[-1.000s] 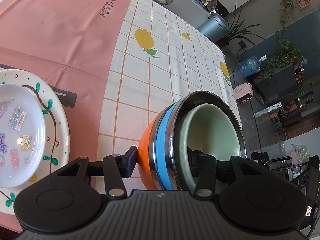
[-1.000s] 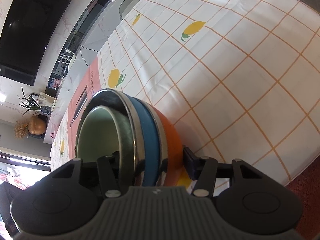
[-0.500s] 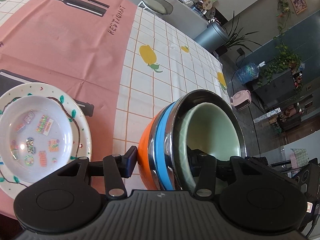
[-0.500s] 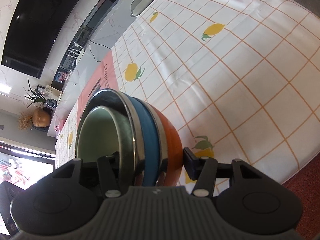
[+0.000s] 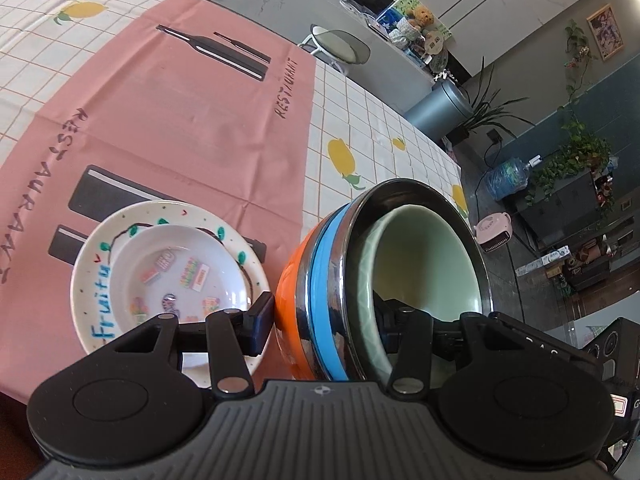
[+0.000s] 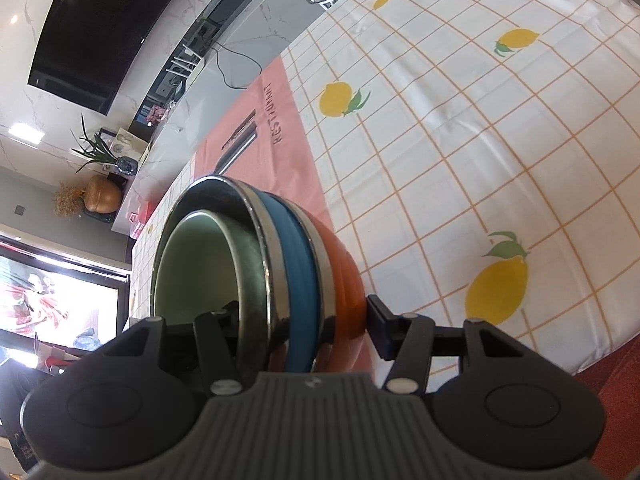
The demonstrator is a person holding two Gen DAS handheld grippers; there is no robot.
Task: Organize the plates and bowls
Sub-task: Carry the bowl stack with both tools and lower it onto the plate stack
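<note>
A nested stack of bowls [image 5: 320, 280], orange outside, then blue, steel and a pale green one inside [image 5: 424, 264], hangs above the table. My left gripper [image 5: 324, 320] is shut on one side of its rim. My right gripper [image 6: 304, 320] is shut on the opposite side of the same bowl stack [image 6: 296, 256]. A white plate [image 5: 92, 276] with leaf marks and "Fruitu" lettering lies on the pink mat, with a smaller white sticker-patterned dish [image 5: 180, 272] on it, just left of the stack.
A pink "RESTAURANT" mat [image 5: 180, 112] covers part of the lemon-print checked tablecloth [image 6: 480, 140]. The table's near edge [image 6: 580, 364] drops to a red floor. A stool [image 5: 340, 44] and a grey bin [image 5: 444, 108] stand beyond the table.
Both grippers have lifted the bowl stack higher and drawn back from the table. More of the table, the pink mat and the whole plate have come into view.
</note>
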